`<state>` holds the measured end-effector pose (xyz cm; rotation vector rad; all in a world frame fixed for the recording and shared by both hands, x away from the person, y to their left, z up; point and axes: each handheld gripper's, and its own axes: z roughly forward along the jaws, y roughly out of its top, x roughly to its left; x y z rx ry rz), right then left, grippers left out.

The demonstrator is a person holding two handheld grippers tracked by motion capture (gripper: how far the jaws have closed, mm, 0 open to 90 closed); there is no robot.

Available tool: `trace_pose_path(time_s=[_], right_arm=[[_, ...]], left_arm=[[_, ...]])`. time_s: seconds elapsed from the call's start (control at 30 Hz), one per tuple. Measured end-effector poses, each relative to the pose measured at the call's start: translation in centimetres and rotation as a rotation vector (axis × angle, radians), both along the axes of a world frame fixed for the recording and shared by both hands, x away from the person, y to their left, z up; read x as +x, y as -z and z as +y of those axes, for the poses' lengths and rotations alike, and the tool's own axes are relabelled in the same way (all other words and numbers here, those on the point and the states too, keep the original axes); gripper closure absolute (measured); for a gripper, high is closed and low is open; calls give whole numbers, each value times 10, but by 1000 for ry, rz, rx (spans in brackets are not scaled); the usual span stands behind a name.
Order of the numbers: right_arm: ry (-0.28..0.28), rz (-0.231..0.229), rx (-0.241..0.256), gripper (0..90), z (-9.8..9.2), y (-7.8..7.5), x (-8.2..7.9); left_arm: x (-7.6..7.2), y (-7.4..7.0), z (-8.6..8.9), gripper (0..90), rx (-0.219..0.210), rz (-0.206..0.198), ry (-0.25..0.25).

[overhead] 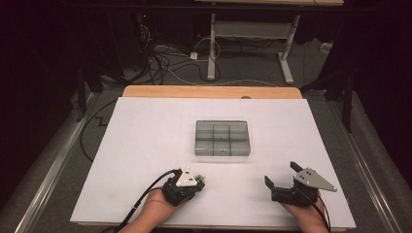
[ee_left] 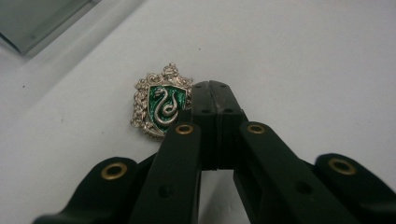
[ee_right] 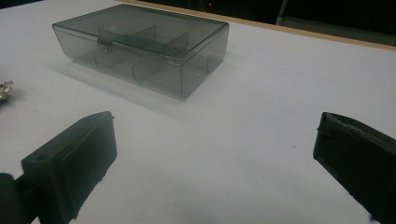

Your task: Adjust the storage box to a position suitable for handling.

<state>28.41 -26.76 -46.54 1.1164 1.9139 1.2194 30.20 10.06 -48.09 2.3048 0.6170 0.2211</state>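
A small silver crest badge [ee_left: 161, 105] with a green enamel shield and a snake lies flat on the white board [overhead: 145, 145]. My left gripper [ee_left: 215, 93] is shut with nothing between its jaws. Its tips rest just right of the badge, and the left jaw covers the badge's lower right edge. In the high view the left gripper [overhead: 199, 182] sits near the front edge, left of centre. My right gripper [overhead: 281, 173] stands open at the front right. In its own view the right gripper [ee_right: 215, 154] holds nothing, and the badge [ee_right: 4, 88] peeks in at the left edge.
A smoky grey transparent compartment box [overhead: 222, 138] with its lid down and a front latch stands mid-board; the box [ee_right: 140, 46] lies ahead of the right gripper, and its corner [ee_left: 37, 18] shows up left. Beyond the board are a dark floor, cables and a desk frame [overhead: 212, 43].
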Motion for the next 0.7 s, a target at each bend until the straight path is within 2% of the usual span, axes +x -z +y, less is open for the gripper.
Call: trace_pose_path(time_s=[0.07,0.13,0.2,0.23,0.3,0.33,0.37,0.4,0.43,0.53,0.6,0.63,0.7], right_arm=[[-1,1,0,0,0,0,0],[-1,1,0,0,0,0,0],[2,4,4,0,0,0,0],[-1,-1,1,0,0,0,0],[-3,-3,2,0,0,0,1],[-3,-4,2,0,-1,0,1],[-3,-4,2,0,0,0,1],[-4,-5,2,0,0,0,1],[-4,-4,0,0,0,0,1],[-6,-4,-2,0,1,0,1],[-6,-5,-3,0,1,0,1],[-5,-5,-3,0,1,0,1],[-4,-3,-4,0,1,0,1]], left_arm=[[-1,0,2,873,1,3,8],[-2,-2,5,870,-18,3,32],[-3,-3,8,869,-32,-2,34],[-4,-7,14,869,-68,-6,20],[-3,-9,17,861,-82,-10,7],[0,-10,24,832,-108,-10,-22],[2,-11,26,819,-115,-8,-31],[2,-11,26,786,-115,-8,-31],[6,-10,27,747,-133,-1,-47],[9,-9,24,542,-136,-4,-65],[12,-7,20,427,-117,3,-73],[12,-7,20,396,-117,3,-73],[16,-3,14,342,-90,8,-84]])
